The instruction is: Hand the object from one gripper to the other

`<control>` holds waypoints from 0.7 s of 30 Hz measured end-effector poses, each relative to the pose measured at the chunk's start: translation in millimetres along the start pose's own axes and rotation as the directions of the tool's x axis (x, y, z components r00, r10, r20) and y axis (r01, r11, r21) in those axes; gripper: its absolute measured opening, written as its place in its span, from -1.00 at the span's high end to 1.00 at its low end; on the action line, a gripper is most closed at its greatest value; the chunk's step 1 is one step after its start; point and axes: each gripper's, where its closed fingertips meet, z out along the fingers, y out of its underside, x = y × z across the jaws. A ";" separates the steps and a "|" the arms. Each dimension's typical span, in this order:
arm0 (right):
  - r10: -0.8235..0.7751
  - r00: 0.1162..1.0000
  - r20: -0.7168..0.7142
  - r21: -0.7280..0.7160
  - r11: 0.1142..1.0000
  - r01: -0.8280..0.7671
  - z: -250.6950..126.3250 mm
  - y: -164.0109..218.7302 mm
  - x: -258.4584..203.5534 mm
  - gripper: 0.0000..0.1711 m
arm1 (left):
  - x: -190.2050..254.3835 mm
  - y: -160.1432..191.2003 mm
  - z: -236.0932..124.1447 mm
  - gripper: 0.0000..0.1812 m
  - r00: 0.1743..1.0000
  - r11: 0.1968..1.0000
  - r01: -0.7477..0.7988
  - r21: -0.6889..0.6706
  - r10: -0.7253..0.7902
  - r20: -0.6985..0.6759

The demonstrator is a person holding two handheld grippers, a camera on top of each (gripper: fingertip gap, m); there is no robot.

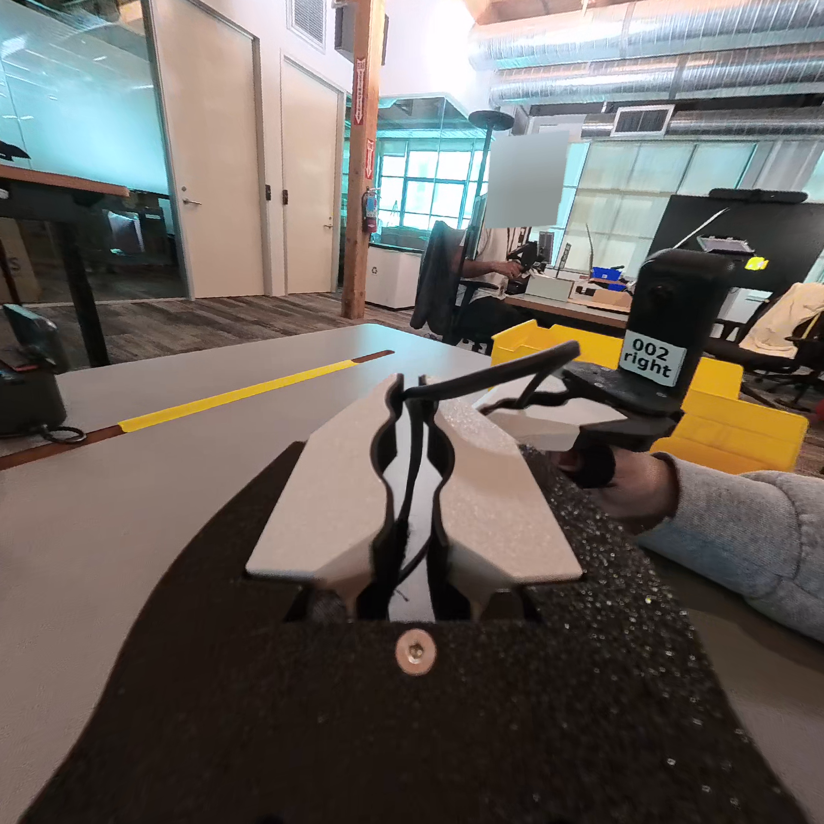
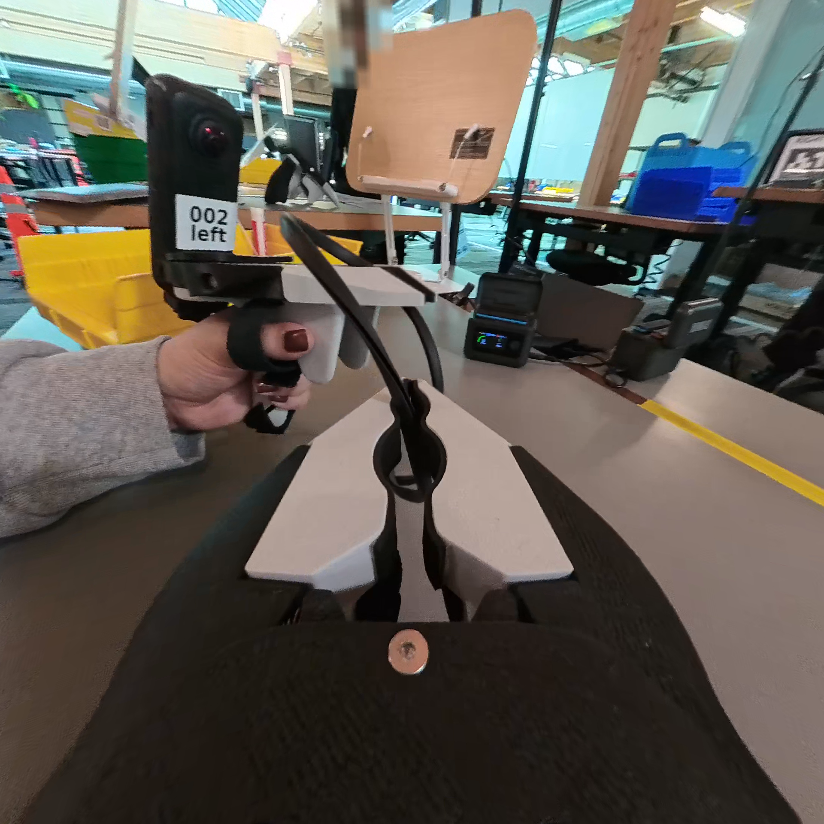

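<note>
A black looped cord (image 1: pixel 490 376) is stretched between both grippers above the grey table (image 1: pixel 133 512). My left gripper (image 1: pixel 412 381) is shut on it, and the cord runs along the narrow gap between its white fingers and bends right at the tips. My right gripper (image 2: pixel 412 385) is shut on the cord's (image 2: pixel 385 370) other end, which arcs up toward the left gripper (image 2: pixel 430 292). In the left wrist view the right gripper (image 1: pixel 484 405) is just to the right, held by a hand in a grey sleeve.
A yellow bin (image 1: pixel 713 401) stands beyond the right gripper at the table's edge; it also shows in the right wrist view (image 2: pixel 89 276). A yellow tape line (image 1: pixel 236 394) crosses the table. A small black device with a screen (image 2: pixel 499 330) and a wooden-backed stand (image 2: pixel 437 111) are farther off. My right fingertips sit around 4 cm from my left ones.
</note>
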 end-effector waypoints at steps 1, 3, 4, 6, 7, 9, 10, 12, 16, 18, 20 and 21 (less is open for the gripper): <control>-0.007 1.000 -0.018 0.007 1.000 0.007 -1.1 -1.7 2.7 1.00 | -0.3 0.1 -0.3 0.95 1.000 1.000 -0.008 -0.003 0.009 0.005; -0.031 0.997 -0.067 0.023 0.999 0.032 -3.9 -5.3 9.5 1.00 | 0.9 1.0 0.2 0.95 1.000 1.000 -0.022 -0.013 0.022 0.003; -0.044 0.995 -0.093 0.027 0.999 0.046 -5.4 -6.8 13.1 1.00 | 1.3 1.5 0.6 0.95 1.000 0.999 -0.027 -0.017 0.027 0.003; -0.073 0.985 -0.155 0.033 0.996 0.079 -8.9 -10.0 21.0 1.00 | 3.7 3.0 1.4 0.94 1.000 0.999 -0.029 -0.027 0.028 -0.009; -0.089 0.979 -0.186 0.035 0.995 0.097 -10.8 -11.7 24.7 1.00 | 4.3 3.9 2.0 0.93 1.000 0.999 -0.026 -0.034 0.025 -0.013; -0.110 0.964 -0.241 0.037 0.992 0.123 -14.6 -14.9 31.5 1.00 | 4.9 4.8 2.6 0.86 1.000 0.999 -0.016 -0.040 0.015 -0.019; -0.117 0.956 -0.269 0.039 0.990 0.133 -16.8 -16.4 35.3 1.00 | 4.5 4.4 2.6 0.81 1.000 0.999 -0.008 -0.038 0.007 -0.017; -0.135 0.937 -0.321 0.037 0.987 0.155 -21.3 -18.7 42.4 1.00 | 2.0 3.1 2.1 0.66 1.000 0.999 0.006 -0.036 -0.007 -0.004; -0.185 0.888 -0.421 0.020 0.977 0.213 -30.5 -22.9 55.0 1.00 | -3.7 1.0 -0.4 0.33 0.999 0.999 0.026 -0.044 -0.025 0.024; -0.229 0.866 -0.445 0.001 0.967 0.256 -33.0 -24.5 56.7 1.00 | -4.0 2.3 -1.4 0.37 0.999 0.997 0.040 -0.062 -0.039 0.018; -0.311 0.840 -0.445 -0.033 0.943 0.332 -32.8 -25.3 53.5 1.00 | -0.9 3.2 -2.1 0.58 0.999 0.996 0.049 -0.068 -0.050 -0.011; -0.373 0.817 -0.439 -0.054 0.919 0.390 -32.1 -26.3 49.5 1.00 | -0.5 4.4 -1.8 0.59 0.998 0.995 0.061 -0.074 -0.063 -0.017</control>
